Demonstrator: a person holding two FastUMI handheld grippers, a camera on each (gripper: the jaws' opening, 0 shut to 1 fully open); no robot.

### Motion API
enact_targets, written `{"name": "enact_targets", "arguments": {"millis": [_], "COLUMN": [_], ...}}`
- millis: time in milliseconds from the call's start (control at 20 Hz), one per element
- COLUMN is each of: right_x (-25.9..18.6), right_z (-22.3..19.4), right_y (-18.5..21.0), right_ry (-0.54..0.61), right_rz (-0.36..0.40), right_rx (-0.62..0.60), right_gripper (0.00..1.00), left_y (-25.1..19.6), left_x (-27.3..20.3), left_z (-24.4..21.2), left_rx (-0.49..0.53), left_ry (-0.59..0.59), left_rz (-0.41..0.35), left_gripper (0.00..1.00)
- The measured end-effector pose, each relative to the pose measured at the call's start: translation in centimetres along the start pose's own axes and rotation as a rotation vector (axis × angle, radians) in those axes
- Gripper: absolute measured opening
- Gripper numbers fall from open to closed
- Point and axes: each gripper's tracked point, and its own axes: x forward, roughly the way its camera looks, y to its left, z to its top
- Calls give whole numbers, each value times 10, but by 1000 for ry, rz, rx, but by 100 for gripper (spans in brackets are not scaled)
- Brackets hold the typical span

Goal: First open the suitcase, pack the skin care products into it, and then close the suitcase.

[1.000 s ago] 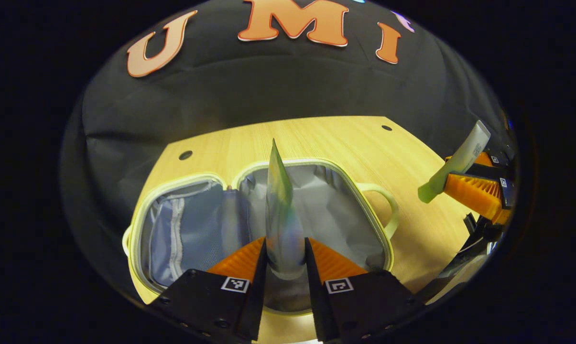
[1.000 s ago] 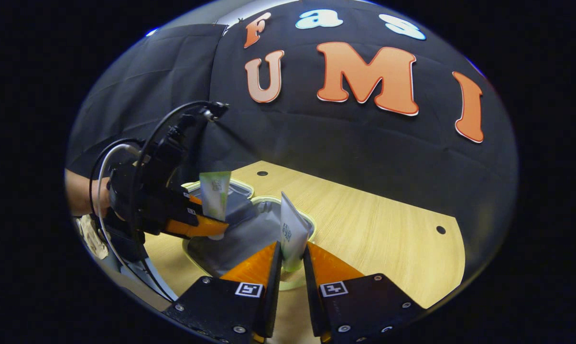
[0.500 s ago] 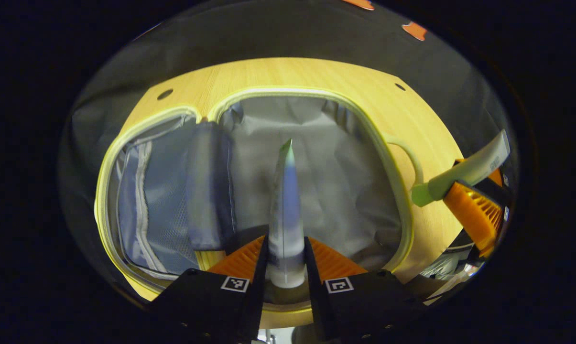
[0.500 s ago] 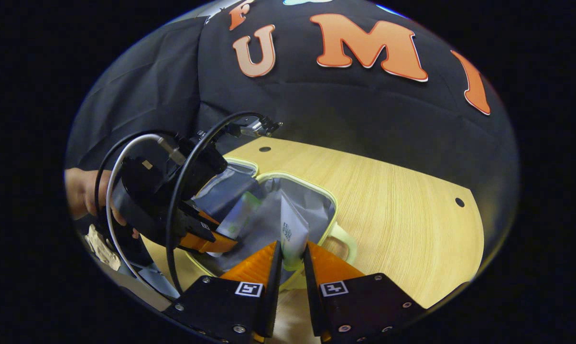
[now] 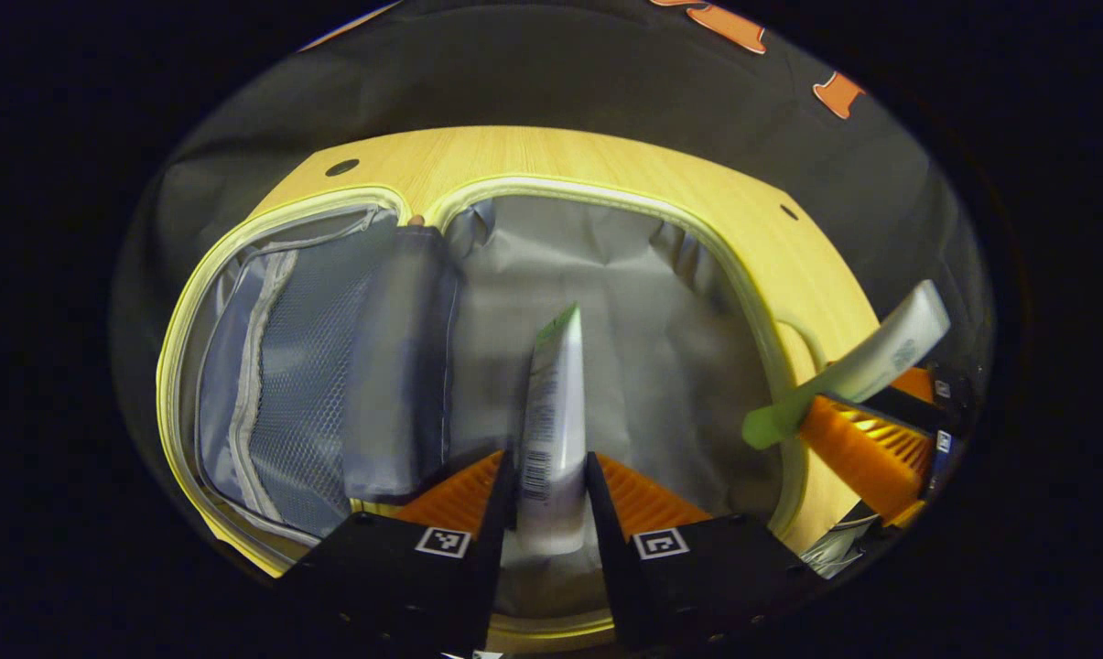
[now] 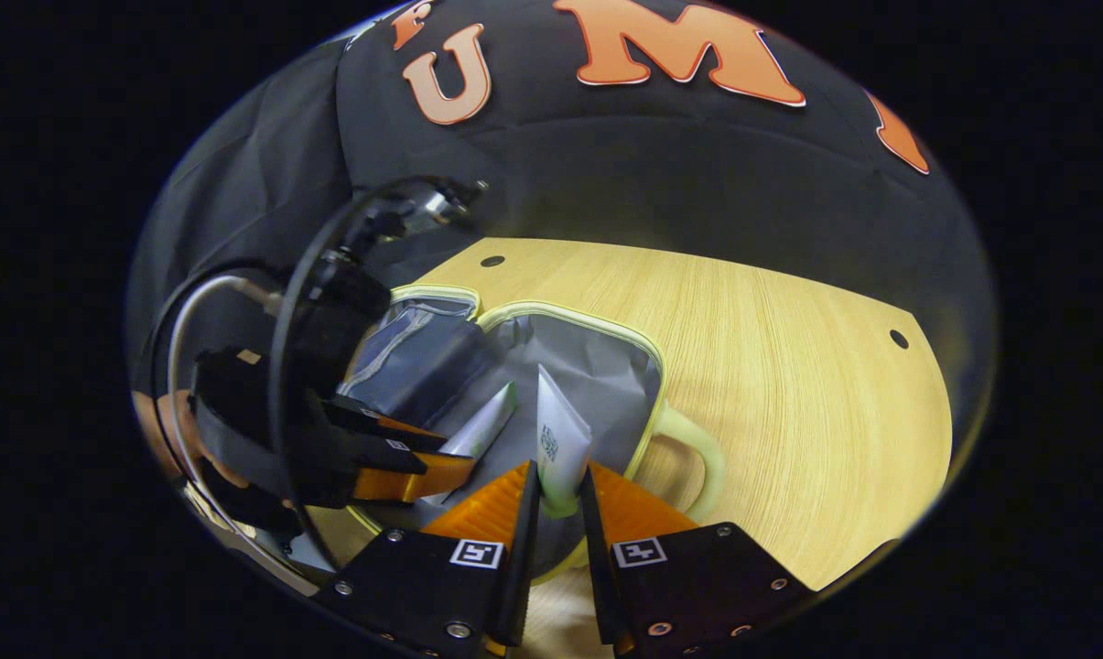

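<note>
The pale yellow suitcase lies open flat on the wooden table, its grey lining facing up; in the right gripper view the suitcase sits ahead and left. My left gripper is shut on a white tube with a green tip, held low over the right half's lining. My right gripper is shut on a second white tube with a green cap, above the suitcase's near edge by its handle. That second tube and the right gripper appear at the right of the left gripper view.
The suitcase's left half has a mesh pocket and a grey divider flap. Bare wooden table stretches to the right of the suitcase. A hand holds the left gripper at the left of the right gripper view.
Both grippers have come down toward the open suitcase with their tubes. The left tube has tilted lower into the right half; the right tube has moved over the suitcase's edge.
</note>
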Motion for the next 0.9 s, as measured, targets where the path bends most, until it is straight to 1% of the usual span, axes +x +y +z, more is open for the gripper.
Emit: {"name": "enact_targets", "arguments": {"millis": [50, 100, 150, 200, 300, 350, 400, 450, 500, 550, 600, 700, 750, 800, 850, 900], "right_x": [4, 8, 10, 14, 19, 21, 23, 21, 19, 22, 24, 24, 26, 25, 26, 27], "right_z": [-5, -8, -12, -15, -21, -21, -22, -21, -21, -21, -20, -21, -21, -21, -22, -21], "right_y": [1, 1, 1, 2, 5, 6, 6, 2, 3, 1, 1, -1, -1, -2, -1, -2], "right_ry": [21, 42, 59, 74, 100, 104, 123, 138, 159, 170, 182, 202, 209, 225, 238, 245], "right_rz": [4, 5, 5, 4, 11, 18, 26, 27, 35, 32, 34, 33, 34, 31, 29, 22], "right_rx": [8, 11, 13, 20, 36, 50, 67, 85, 109, 125, 142, 168, 177, 192, 211, 228], "right_gripper": [30, 30, 30, 30, 30, 30, 30, 30, 30, 30, 30, 29, 24, 24, 30, 27], "left_y": [1, 4, 6, 8, 23, 36, 46, 58, 69, 82, 98, 127, 143, 161, 180, 198], "left_x": [-7, -15, -22, -34, -60, -75, -91, -107, -123, -139, -153, -170, -177, -185, -193, -198], "left_z": [8, 17, 23, 27, 42, 49, 53, 57, 61, 65, 64, 58, 54, 50, 46, 38], "left_rx": [-5, -16, -38, -51, -40, -33, -32, -37, -50, -70, -94, -134, -155, -180, -215, -257], "left_ry": [-56, -123, -172, -216, -313, -360, -395, -423, -455, -483, -505, -523, -531, -534, -538, -530], "left_rz": [-9, -19, -35, -43, -12, 25, 48, 75, 89, 107, 131, 202, 231, 260, 280, 301], "left_gripper": [53, 59, 60, 67, 75, 75, 82, 81, 91, 91, 93, 96, 96, 96, 96, 96]}}
